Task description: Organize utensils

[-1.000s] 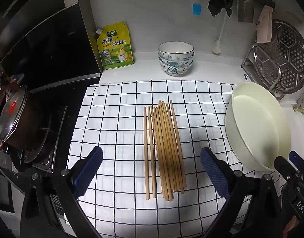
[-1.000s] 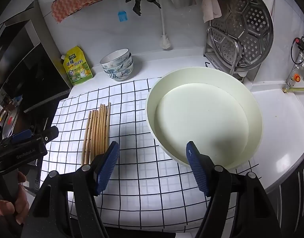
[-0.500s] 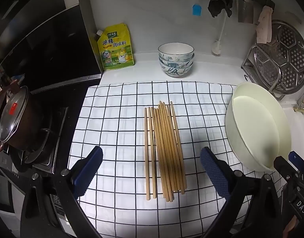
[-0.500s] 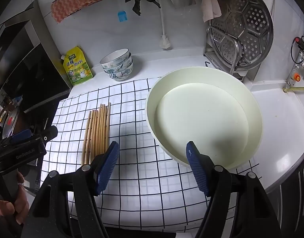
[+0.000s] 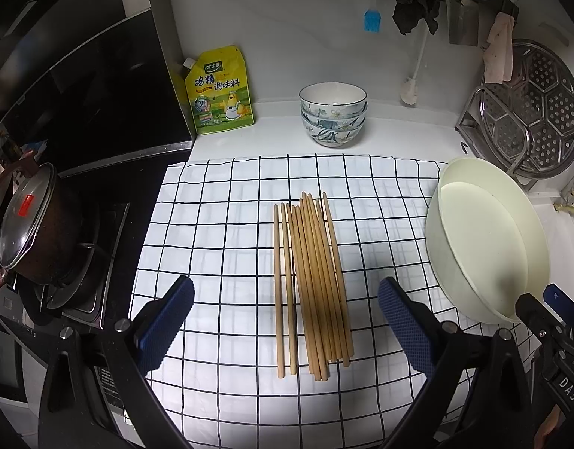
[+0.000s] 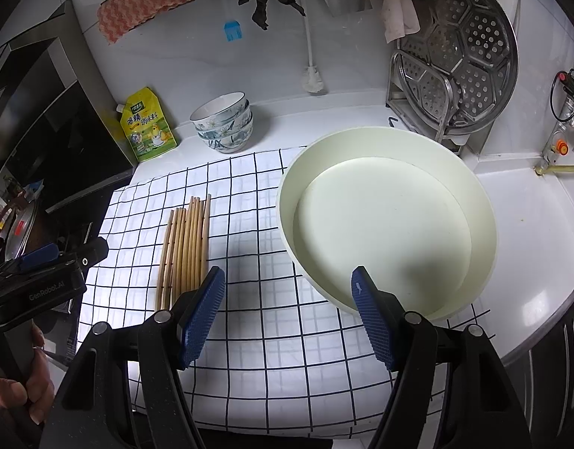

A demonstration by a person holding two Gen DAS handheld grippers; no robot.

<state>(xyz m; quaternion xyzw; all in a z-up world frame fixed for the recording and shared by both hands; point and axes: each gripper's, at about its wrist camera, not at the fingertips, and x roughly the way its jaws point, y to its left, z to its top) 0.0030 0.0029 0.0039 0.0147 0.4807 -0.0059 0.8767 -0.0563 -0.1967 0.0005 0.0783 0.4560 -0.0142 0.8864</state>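
My left claw (image 5: 286, 321), wide open and empty, straddles the chopsticks (image 5: 312, 284), ready to gather them; my right claw (image 6: 288, 314), likewise empty, fronts the basin (image 6: 384, 220).

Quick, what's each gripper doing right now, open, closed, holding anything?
Left gripper: open, empty, above the near ends of the chopsticks.
Right gripper: open, empty, by the near rim of the cream basin.

Tan chopsticks (image 5: 313, 284), black-gridded white cloth (image 5: 219, 224), cream basin (image 6: 481, 217).
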